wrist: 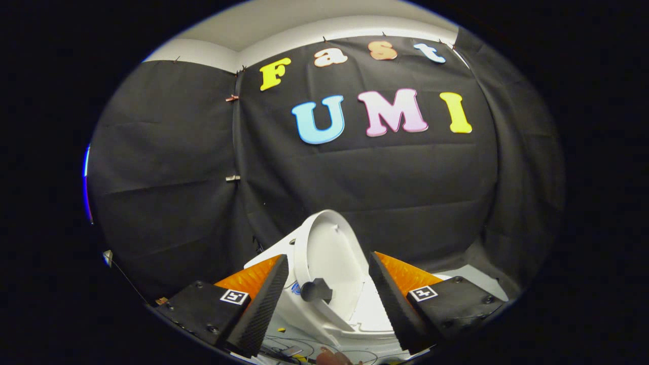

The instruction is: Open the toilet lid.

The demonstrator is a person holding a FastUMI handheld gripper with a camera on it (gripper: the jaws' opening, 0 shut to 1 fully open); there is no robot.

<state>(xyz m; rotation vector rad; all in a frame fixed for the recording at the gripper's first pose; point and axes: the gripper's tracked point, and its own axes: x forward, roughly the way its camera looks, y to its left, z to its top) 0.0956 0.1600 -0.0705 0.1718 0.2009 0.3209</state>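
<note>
I see my hand-held gripper [324,299] spread wide, holding nothing, its left finger just beside the toilet [355,317]. The toilet lid [329,253] stands raised between and just beyond the fingers, with a small black knob [315,290] on its inner face. The right finger hides part of the toilet. Black cloth [167,177] rises behind the lid.
</note>
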